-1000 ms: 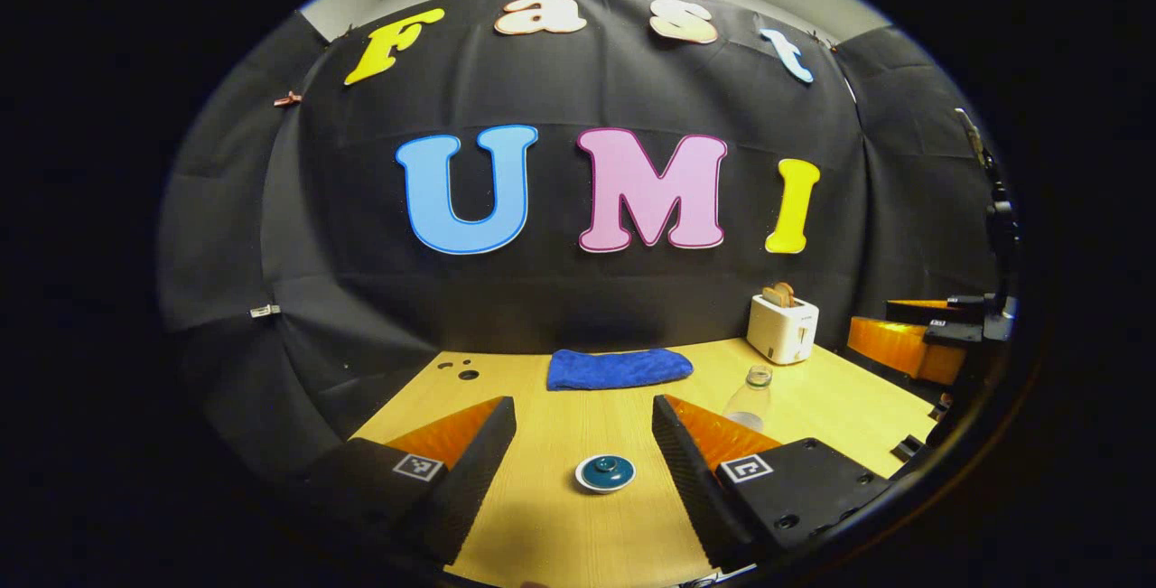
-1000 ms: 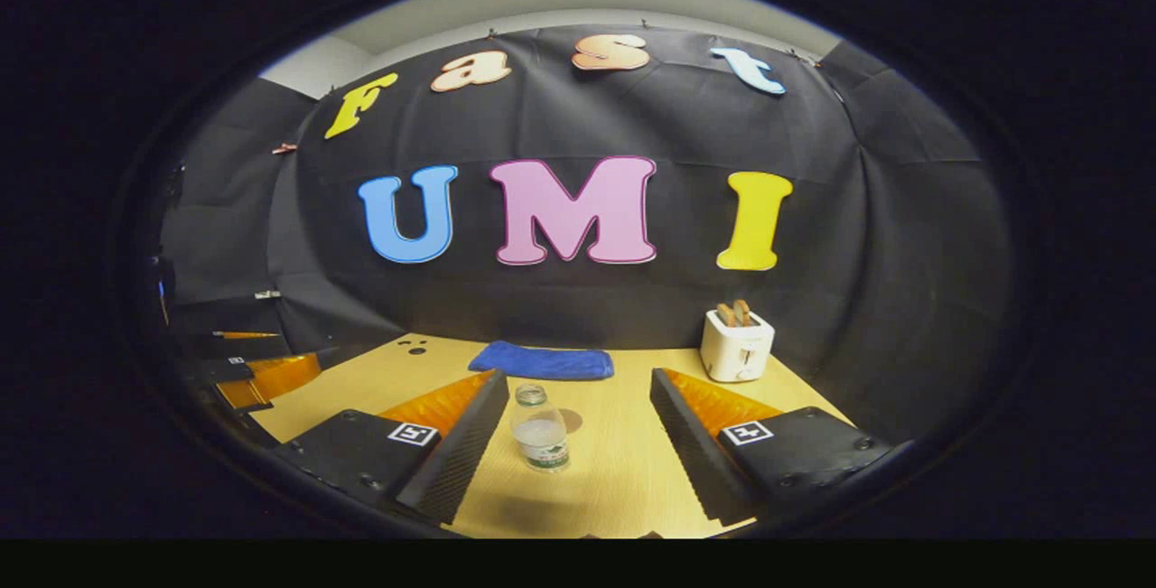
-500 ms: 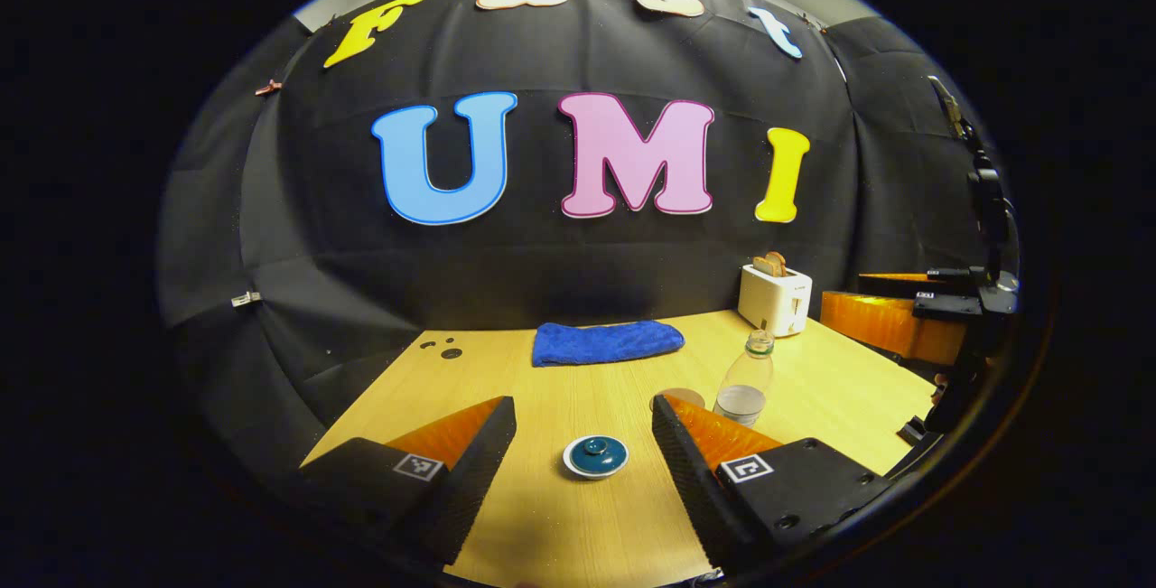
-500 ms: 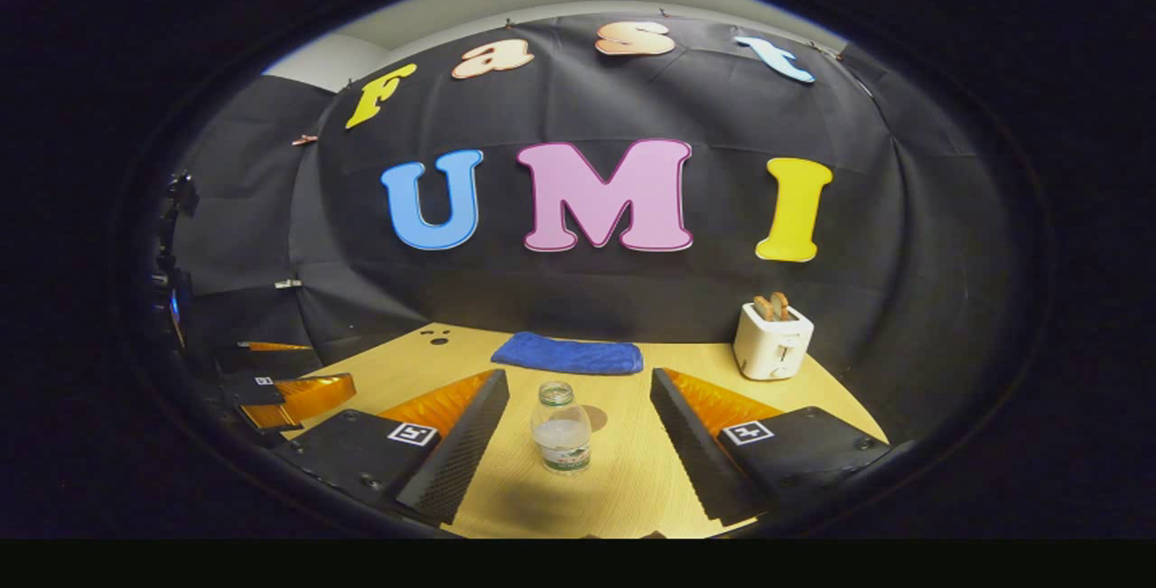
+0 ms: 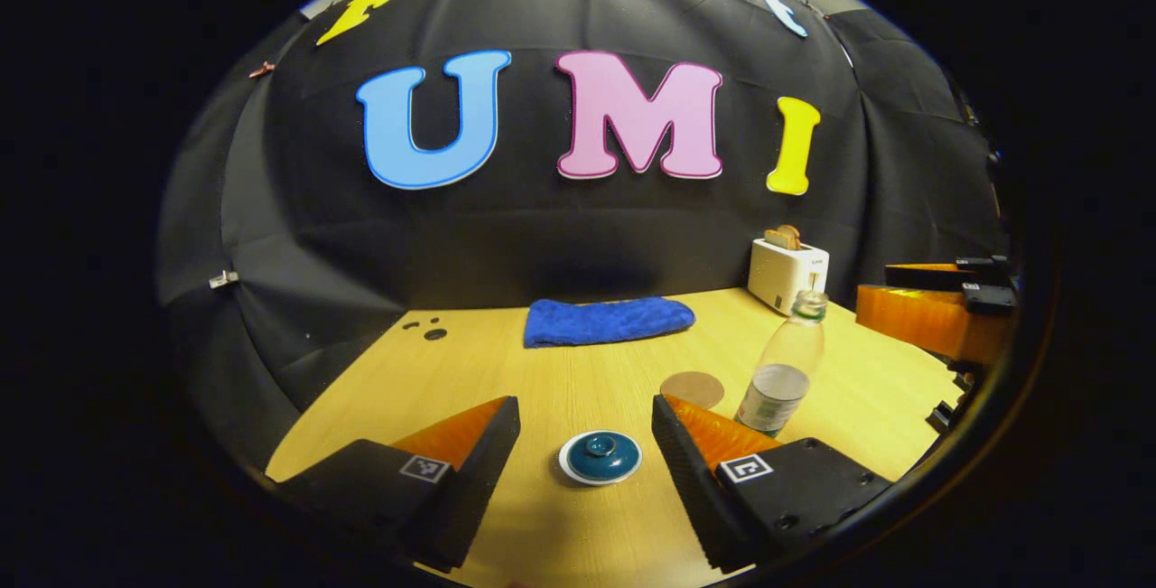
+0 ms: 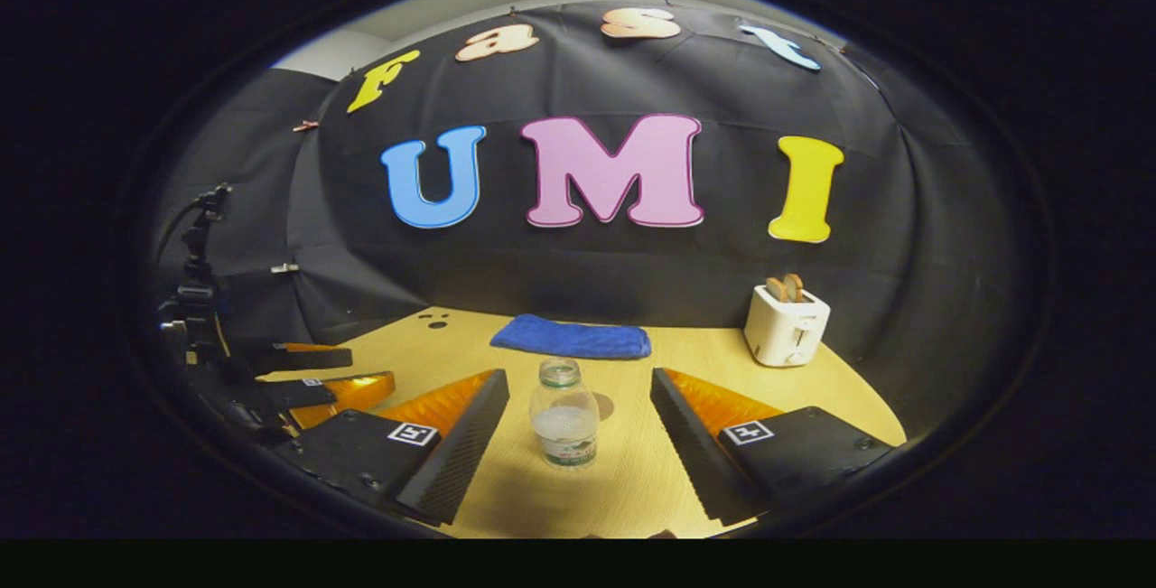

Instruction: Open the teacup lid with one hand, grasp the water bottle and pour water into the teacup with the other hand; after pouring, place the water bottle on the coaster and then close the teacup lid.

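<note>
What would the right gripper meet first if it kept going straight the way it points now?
Most likely the water bottle: it stands upright on the table, centred ahead of the right gripper, whose jaws are open. How far ahead is hard to judge.

One wooden table (image 5: 560, 389) carries the things. On it: one lidded teacup (image 5: 600, 457) near the front edge, one clear water bottle (image 5: 784, 362) toward the right edge, one round brown coaster (image 5: 692, 388), one folded blue cloth (image 5: 607, 321) along the back edge, and one white toaster (image 5: 787, 274) at the back right corner, with two slices of toast (image 6: 784, 288).
</note>
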The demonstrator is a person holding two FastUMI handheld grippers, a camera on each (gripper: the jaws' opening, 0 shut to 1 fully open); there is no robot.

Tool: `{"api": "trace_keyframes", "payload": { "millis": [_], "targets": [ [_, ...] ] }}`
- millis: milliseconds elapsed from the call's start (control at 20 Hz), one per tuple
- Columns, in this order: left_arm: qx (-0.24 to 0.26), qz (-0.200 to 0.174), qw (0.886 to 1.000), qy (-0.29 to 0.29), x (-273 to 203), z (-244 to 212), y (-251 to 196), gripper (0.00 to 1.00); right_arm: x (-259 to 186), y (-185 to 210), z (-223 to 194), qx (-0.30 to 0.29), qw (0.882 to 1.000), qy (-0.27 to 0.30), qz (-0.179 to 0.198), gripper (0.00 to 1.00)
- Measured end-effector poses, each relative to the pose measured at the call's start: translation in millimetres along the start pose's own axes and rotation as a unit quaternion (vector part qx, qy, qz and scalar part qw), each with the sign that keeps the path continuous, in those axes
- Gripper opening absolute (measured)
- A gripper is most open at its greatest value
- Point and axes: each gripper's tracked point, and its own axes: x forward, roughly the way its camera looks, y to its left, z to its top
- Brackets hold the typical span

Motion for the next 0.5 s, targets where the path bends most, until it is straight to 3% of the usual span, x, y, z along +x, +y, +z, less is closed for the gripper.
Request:
{"api": "trace_keyframes", "payload": {
  "millis": [500],
  "targets": [
    [0.011, -0.02, 0.999, 0.04, 72.5, -70.1, -13.2, 0.72, 23.8, 23.8, -67.3, -0.034, 0.998, 0.042, 0.045, 0.98]
  ]
}}
